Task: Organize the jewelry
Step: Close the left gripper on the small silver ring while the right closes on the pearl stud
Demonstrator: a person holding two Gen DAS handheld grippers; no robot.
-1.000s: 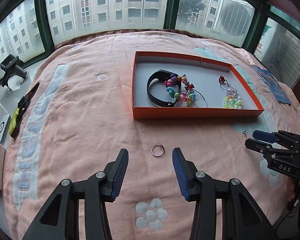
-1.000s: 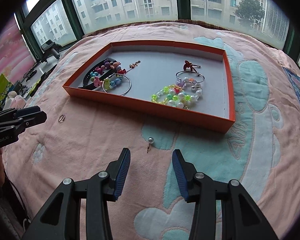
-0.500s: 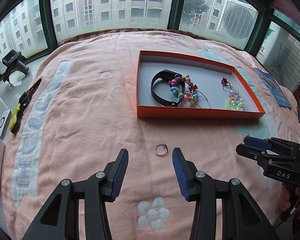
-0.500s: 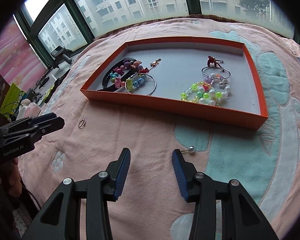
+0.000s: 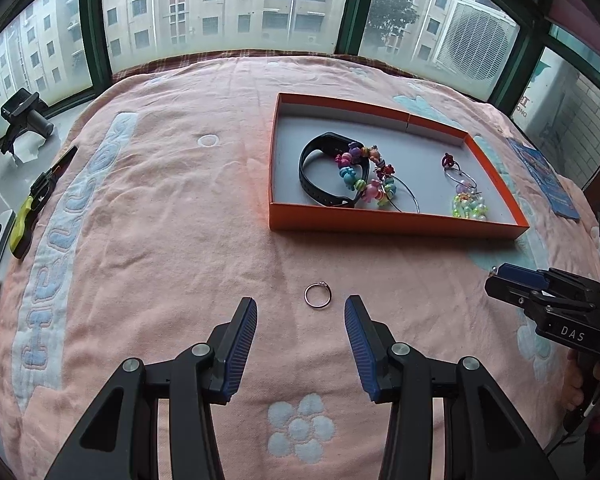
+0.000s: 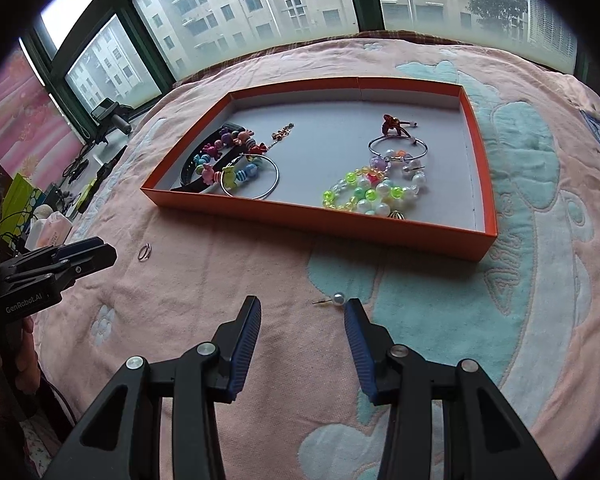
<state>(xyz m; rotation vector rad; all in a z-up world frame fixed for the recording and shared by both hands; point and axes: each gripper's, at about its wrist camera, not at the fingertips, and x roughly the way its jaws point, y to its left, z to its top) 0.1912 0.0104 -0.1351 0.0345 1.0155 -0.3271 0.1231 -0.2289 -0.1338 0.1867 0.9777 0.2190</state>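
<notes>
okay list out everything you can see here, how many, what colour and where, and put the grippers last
tray: one, orange, grey inside, on the blanket
wristband: one, black, tray's left end
bead bracelets: several, multicoloured, in the tray
hoop bangles: two, silver, in the tray
ring: one, silver, on the blanket ahead of the left gripper
pearl stud: one, white, on the blanket by the right gripper
blanket: one, pink
booklet: one, blue, right of the tray
left gripper: black, blue pads, open
right gripper: same, open
</notes>
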